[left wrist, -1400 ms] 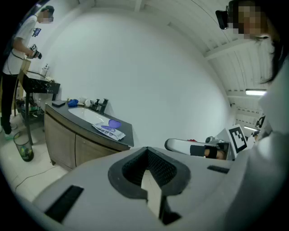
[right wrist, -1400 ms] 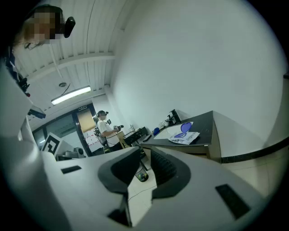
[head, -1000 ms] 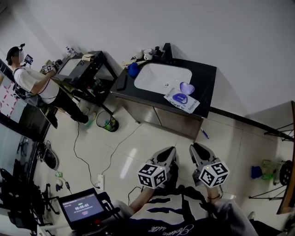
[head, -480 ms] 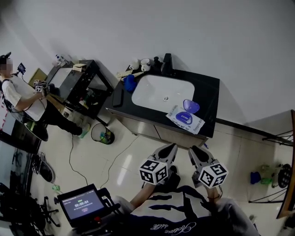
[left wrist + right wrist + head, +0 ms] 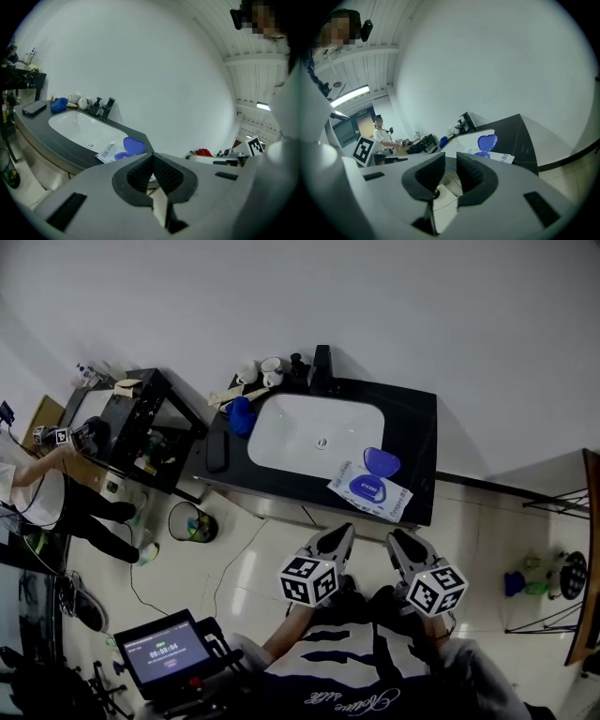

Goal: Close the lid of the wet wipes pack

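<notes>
The wet wipes pack [image 5: 367,491] lies on the front right of the black counter [image 5: 412,427], beside the white sink [image 5: 314,434]. Its purple heart-shaped lid [image 5: 381,462] stands open behind the purple opening. Both grippers hang over the floor in front of the counter, well short of the pack. The left gripper [image 5: 336,540] is shut and empty, pads touching at the tips [image 5: 152,155]. A narrow gap shows between the pads of the right gripper [image 5: 405,544], nothing in it [image 5: 450,158]. Both gripper views show the pack [image 5: 108,152] [image 5: 505,158] with its lid [image 5: 134,144] [image 5: 487,140] raised.
A blue cloth [image 5: 240,414], cups [image 5: 260,370], a faucet [image 5: 320,367] and a dark phone [image 5: 217,451] sit around the sink. A black trolley [image 5: 141,423], a bin [image 5: 191,522] and another person [image 5: 47,479] are left. A tablet [image 5: 169,652] stands near my left.
The head view has shifted: the counter and pack now sit more central and slightly closer. The person at the left has slid toward the frame edge. Both grippers stay put, jaws unchanged.
</notes>
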